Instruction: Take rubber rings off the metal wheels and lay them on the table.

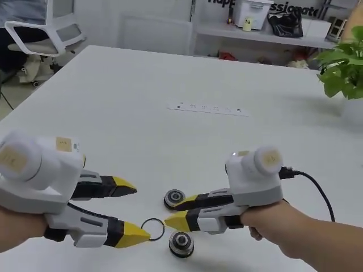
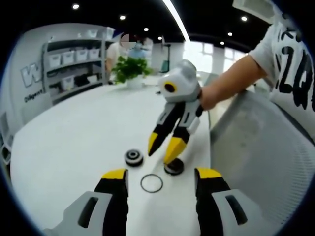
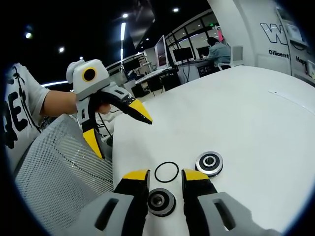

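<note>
Centrally, white bench (image 1: 142, 102) with power strip (image 1: 207, 108); shelves (image 1: 255, 34) upper right, plant (image 1: 343, 71) right; left claw (image 1: 131, 211) wide, right claw (image 1: 174, 212) narrow, empty.

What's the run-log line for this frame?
left gripper: open, empty | right gripper: open, over near wheel | rubber ring: flat on table | far wheel: free

A white table (image 1: 142, 85) is seen, with two metal wheels laid flat on its near part: a far wheel (image 1: 174, 198) and a near wheel (image 1: 181, 243). A loose black rubber ring (image 1: 152, 229) is laid flat just beside them, touching neither. Farther back, a slim white power strip (image 1: 207, 108) is set mid-table, and a potted plant (image 1: 343, 71) is placed at the right edge.
</note>
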`<move>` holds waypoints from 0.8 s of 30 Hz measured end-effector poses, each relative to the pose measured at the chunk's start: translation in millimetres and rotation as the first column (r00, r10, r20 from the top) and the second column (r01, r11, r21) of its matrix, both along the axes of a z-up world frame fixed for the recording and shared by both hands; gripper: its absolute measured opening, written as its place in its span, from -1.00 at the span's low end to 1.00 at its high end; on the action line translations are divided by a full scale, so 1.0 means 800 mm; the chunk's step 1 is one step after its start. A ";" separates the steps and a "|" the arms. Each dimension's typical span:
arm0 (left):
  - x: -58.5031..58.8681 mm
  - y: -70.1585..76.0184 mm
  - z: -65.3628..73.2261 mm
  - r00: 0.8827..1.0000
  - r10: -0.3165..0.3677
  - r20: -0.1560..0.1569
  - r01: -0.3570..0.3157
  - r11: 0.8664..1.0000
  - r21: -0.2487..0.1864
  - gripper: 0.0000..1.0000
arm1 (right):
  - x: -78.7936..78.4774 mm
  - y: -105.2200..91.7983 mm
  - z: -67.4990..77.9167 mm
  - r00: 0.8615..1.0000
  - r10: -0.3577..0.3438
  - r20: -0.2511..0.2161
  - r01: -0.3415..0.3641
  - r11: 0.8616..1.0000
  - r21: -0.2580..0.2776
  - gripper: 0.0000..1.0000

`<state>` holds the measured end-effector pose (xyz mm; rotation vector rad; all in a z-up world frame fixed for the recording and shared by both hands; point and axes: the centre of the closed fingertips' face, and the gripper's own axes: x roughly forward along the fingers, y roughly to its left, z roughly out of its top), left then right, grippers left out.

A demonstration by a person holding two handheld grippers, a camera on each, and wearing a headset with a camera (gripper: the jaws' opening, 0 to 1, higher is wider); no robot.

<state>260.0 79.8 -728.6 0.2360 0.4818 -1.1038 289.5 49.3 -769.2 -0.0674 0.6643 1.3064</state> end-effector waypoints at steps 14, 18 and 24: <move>0.007 -0.019 0.004 0.999 -0.038 0.001 0.038 0.999 0.010 0.09 | 0.002 -0.024 0.011 1.000 -0.010 0.015 0.010 1.000 0.022 -0.49; 0.009 -0.025 0.003 0.999 -0.049 -0.003 0.049 0.999 0.013 0.08 | 0.003 -0.032 0.010 1.000 -0.010 0.022 0.009 1.000 0.020 -0.48; 0.009 -0.033 0.000 0.997 -0.072 -0.012 0.072 0.997 0.019 0.05 | 0.000 -0.042 0.007 1.000 -0.007 0.027 0.007 1.000 0.018 -0.47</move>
